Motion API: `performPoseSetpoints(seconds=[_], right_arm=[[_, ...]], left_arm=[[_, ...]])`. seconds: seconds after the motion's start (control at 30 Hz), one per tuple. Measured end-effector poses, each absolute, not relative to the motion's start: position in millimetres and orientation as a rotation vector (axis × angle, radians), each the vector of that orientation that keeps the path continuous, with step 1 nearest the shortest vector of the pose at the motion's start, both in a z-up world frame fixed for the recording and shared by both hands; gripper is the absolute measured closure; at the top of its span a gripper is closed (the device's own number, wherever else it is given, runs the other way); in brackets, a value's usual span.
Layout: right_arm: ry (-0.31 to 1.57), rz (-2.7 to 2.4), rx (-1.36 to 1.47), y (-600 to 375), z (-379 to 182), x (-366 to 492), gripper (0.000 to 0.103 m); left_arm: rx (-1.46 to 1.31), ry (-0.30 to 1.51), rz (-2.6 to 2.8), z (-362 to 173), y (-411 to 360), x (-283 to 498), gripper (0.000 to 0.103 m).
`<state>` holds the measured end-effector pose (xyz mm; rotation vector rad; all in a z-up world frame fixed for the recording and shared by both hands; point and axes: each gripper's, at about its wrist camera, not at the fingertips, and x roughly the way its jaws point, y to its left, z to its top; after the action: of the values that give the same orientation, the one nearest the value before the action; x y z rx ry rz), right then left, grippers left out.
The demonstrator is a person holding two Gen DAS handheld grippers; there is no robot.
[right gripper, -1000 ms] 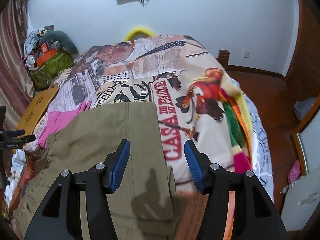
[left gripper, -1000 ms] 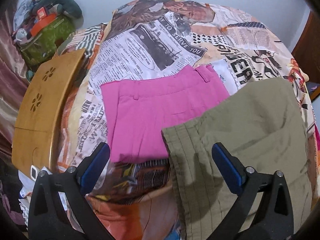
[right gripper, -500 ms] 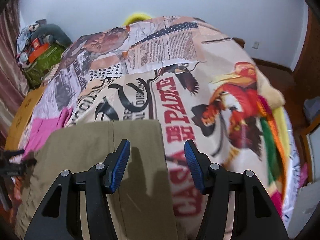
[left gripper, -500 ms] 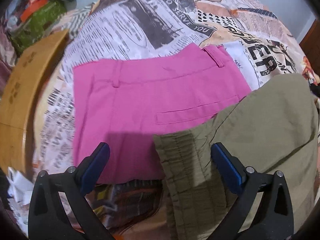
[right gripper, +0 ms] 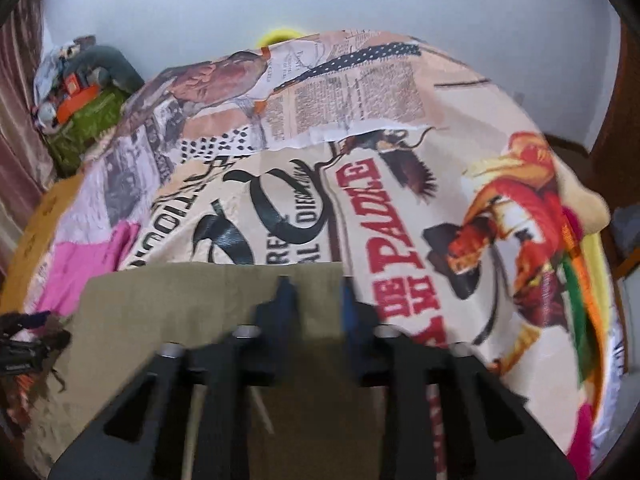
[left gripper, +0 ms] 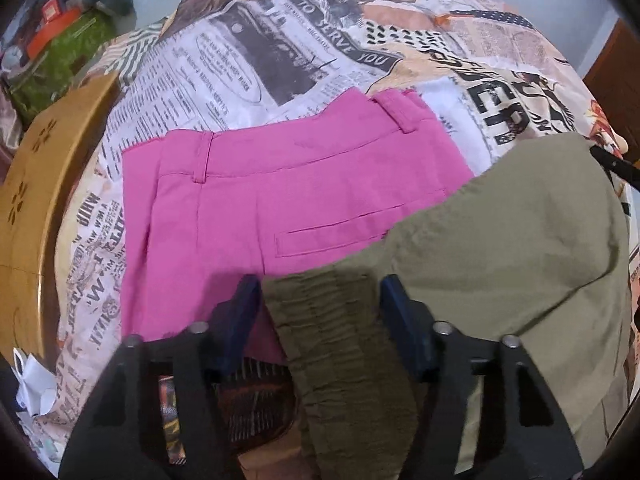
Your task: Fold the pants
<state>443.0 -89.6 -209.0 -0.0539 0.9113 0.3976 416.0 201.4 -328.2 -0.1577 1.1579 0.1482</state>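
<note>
Olive-green pants lie across the printed bedspread, overlapping folded pink pants. My left gripper has its blue fingers partly closed around the ribbed olive waistband, with a gap still on the left side. In the right wrist view the olive pants end in a straight far edge, and my right gripper has its fingers narrowed around the far right corner of the cloth. The image is blurred, so contact with the cloth is unclear.
The bedspread covers the whole bed. A wooden lap table lies along the left edge. A green bag with clutter sits at the far left. White paper lies low at the left. The other gripper shows at left.
Both grippers have closed a good way from wide open. The left one moved onto the olive waistband. The right one moved forward to the far corner of the olive pants.
</note>
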Motion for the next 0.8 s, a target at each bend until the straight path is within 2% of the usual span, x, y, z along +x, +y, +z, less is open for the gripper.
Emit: performPoseSetpoints(seconds=[0.07, 0.27, 0.63, 0.8], right_arm=[[0.879, 0.382, -0.014, -98, -201, 438, 0.097], [0.805, 0.403, -0.011, -103, -165, 422, 0.098], [0.597, 0.404, -0.004, -129, -63, 373, 0.099], [0.568, 0.44, 0.043, -148, -42, 332, 0.101]], left_arm=[[-0.149, 1.149, 0.154, -322, 200, 414, 0.05], [-0.198, 1.102, 0.161, -290, 206, 403, 0.055], [-0.122, 0.876, 0.149, -166, 177, 361, 0.056], [-0.088, 0.852, 0.132, -146, 162, 335, 0.056]])
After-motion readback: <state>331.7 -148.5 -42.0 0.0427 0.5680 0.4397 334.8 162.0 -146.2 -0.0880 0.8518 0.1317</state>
